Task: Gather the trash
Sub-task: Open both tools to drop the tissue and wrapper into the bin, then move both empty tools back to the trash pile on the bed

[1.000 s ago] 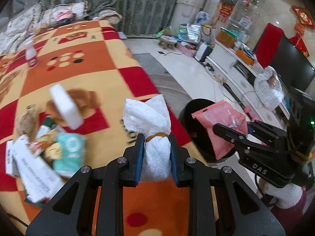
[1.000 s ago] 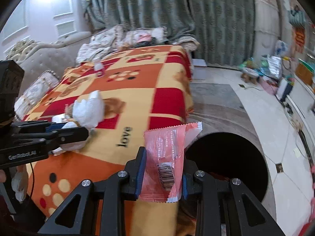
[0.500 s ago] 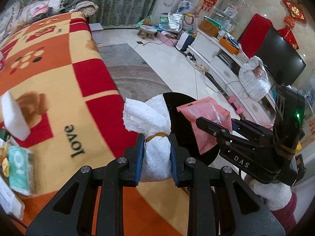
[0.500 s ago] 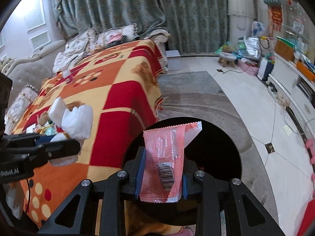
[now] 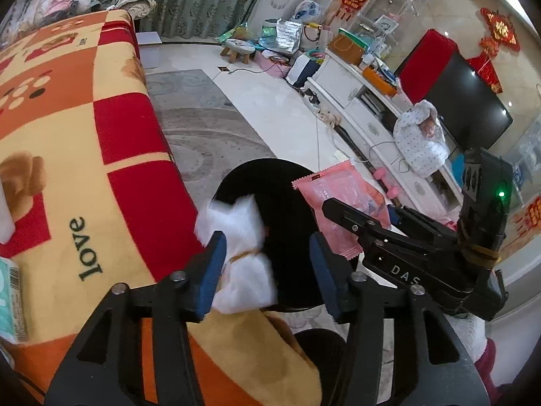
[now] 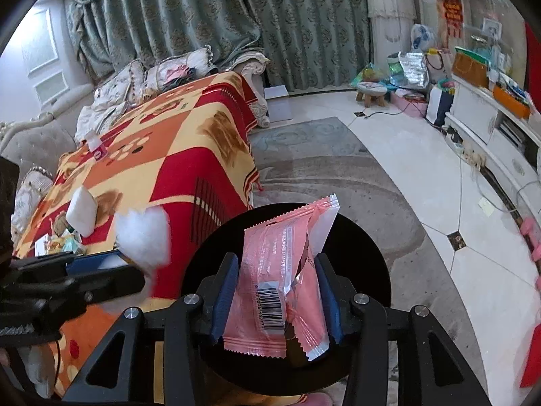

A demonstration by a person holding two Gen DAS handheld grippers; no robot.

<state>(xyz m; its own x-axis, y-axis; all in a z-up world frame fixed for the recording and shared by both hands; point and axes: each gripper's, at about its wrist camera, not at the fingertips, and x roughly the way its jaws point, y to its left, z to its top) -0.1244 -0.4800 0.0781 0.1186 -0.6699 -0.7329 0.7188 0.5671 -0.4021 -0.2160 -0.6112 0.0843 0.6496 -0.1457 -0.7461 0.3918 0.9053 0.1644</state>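
Left wrist view first: my left gripper [image 5: 267, 264] has just been opening, and its jaws now stand well apart. The white tissue wad [image 5: 241, 253], blurred, lies against the left pad only, at lower centre, so I judge it released and dropping. Behind it gapes the black bin [image 5: 280, 189], mid-frame. To the right my right gripper [image 5: 341, 209] reaches in with the pink wrapper [image 5: 341, 203] over the bin's mouth. Along the left edge runs the checked blanket [image 5: 67, 118], red, orange and yellow, with a green packet [image 5: 10, 301] at lower left.

Right wrist view: my right gripper [image 6: 275, 287] has also just been opening; the pink wrapper [image 6: 287, 284] stands between the pads at lower centre, and I can't tell whether they press it, though it looks loose. The black bin [image 6: 365, 247] sits directly beneath. The tissue wad [image 6: 143, 237] shows at left, beside the left gripper [image 6: 84, 270]. Up the blanket [image 6: 175, 135] I see a white block [image 6: 81, 215], a small heap of scraps [image 6: 59, 240] and a little bottle [image 6: 96, 145], so I reckon two pieces are nearly binned and several remain. Around it: green curtains [image 6: 236, 17] at the top, pale tiled floor [image 6: 405, 155] and grey rug [image 6: 321, 176] on the right.
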